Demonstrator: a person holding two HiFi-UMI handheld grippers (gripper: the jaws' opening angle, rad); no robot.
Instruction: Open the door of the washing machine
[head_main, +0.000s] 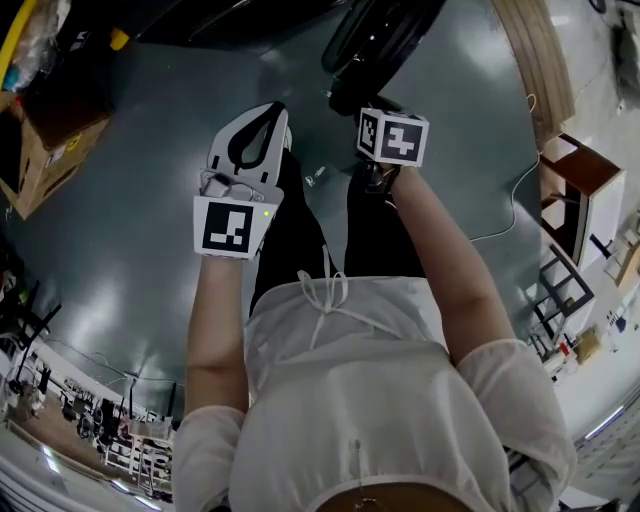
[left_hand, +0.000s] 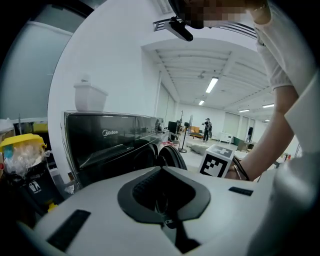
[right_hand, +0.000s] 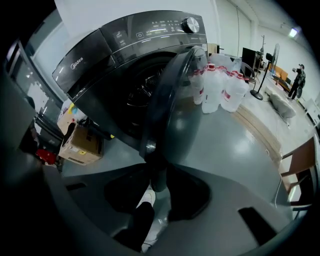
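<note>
The washing machine (right_hand: 125, 65) fills the upper left of the right gripper view. Its door (right_hand: 172, 110) stands half open at the centre of the frame. The right gripper (right_hand: 157, 186) has its jaws clamped on the lower rim of the door. The left gripper (left_hand: 162, 200) is idle, with its jaws together and nothing between them. I judge the step in hand to be the swing-out. The next move calls for a pull along the door's arc with a steady grip.
</note>
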